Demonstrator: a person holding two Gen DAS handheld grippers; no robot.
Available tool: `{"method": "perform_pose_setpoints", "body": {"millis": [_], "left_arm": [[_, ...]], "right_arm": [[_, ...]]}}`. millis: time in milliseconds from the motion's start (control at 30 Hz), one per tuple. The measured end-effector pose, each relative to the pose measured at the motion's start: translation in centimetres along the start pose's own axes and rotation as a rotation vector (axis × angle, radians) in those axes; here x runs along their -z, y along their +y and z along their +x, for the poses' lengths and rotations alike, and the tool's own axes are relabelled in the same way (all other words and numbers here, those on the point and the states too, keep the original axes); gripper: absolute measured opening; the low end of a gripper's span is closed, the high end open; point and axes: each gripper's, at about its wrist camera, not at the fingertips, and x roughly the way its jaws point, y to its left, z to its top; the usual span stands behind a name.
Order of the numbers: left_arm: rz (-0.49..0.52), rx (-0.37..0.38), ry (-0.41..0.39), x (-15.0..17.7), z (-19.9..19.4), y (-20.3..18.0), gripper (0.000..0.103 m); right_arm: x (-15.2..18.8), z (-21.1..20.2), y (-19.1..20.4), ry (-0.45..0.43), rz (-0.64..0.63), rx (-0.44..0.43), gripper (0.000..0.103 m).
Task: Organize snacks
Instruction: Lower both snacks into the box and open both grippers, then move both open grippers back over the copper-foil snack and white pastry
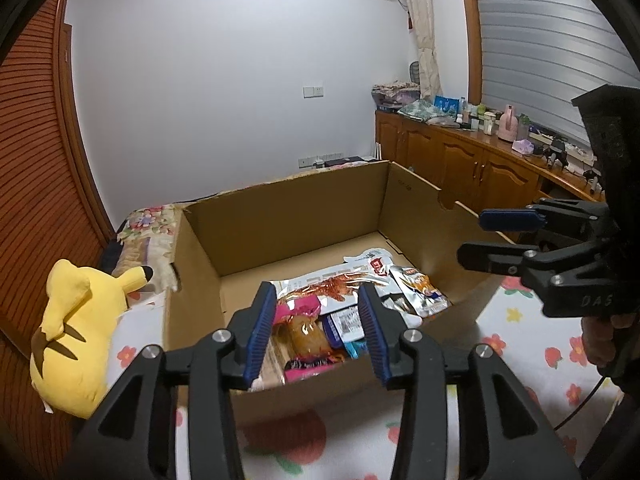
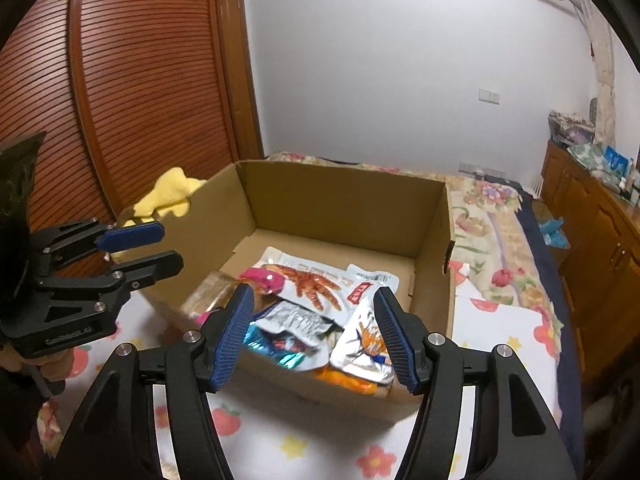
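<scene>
An open cardboard box (image 1: 288, 208) (image 2: 340, 200) stands on a flower-print bed. Several snack packets lie in its near half: a white pouch with an orange chicken-foot picture (image 1: 340, 284) (image 2: 316, 284), a pink packet (image 1: 300, 308) (image 2: 264, 276), silver foil pouches (image 1: 424, 288) (image 2: 364, 344) and a brown cake packet (image 1: 308, 336). My left gripper (image 1: 318, 328) is open and empty above the box's near wall; it also shows at the left of the right wrist view (image 2: 160, 246). My right gripper (image 2: 316, 336) is open and empty over the near edge; it also shows at the right of the left wrist view (image 1: 480, 236).
A yellow Pikachu plush (image 1: 76, 336) (image 2: 168, 196) lies left of the box by a wooden slatted wardrobe (image 2: 100, 100). A wooden sideboard (image 1: 460, 160) with bottles and clutter runs along the right wall. A floral quilt (image 2: 492, 236) lies beyond the box.
</scene>
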Motion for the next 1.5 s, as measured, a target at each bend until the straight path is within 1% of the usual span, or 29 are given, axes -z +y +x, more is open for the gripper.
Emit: {"method": "perform_pose_setpoints", "body": {"millis": [133,267,367,500,667,800,1033,1233,1500], "left_arm": [[0.000,-0.002,-0.012,1.0,-2.4,0.0,0.045],[0.008,-0.010,-0.015,2.9,-4.8,0.1,0.047],[0.009,-0.013,-0.003,4.9,-6.2,0.4,0.048],[0.010,-0.024,0.031,7.5,-6.8,0.8,0.048],[-0.023,-0.035,0.075,10.8,-7.2,1.6,0.048],[-0.043,-0.061,0.122,13.6,-6.8,2.3,0.048],[-0.084,-0.089,0.178,17.2,-5.9,3.8,0.048],[-0.114,-0.094,0.200,18.2,-4.9,4.7,0.048],[-0.122,-0.085,0.206,18.6,-4.3,4.7,0.049]], "right_arm": [[0.8,-2.5,1.6,-0.019,-0.001,-0.010,0.064],[2.4,-4.3,3.8,-0.020,-0.010,-0.019,0.064],[4.0,-4.9,5.4,-0.008,-0.013,-0.030,0.064],[6.2,-5.4,7.1,0.009,-0.010,-0.046,0.064],[8.7,-5.2,8.6,0.041,0.000,-0.067,0.064],[10.4,-4.7,9.3,0.068,0.005,-0.082,0.064],[12.6,-2.5,10.3,0.132,0.010,-0.114,0.064],[14.1,-0.6,10.9,0.187,-0.010,-0.118,0.064],[15.4,0.2,10.6,0.224,0.004,-0.125,0.064]]}}
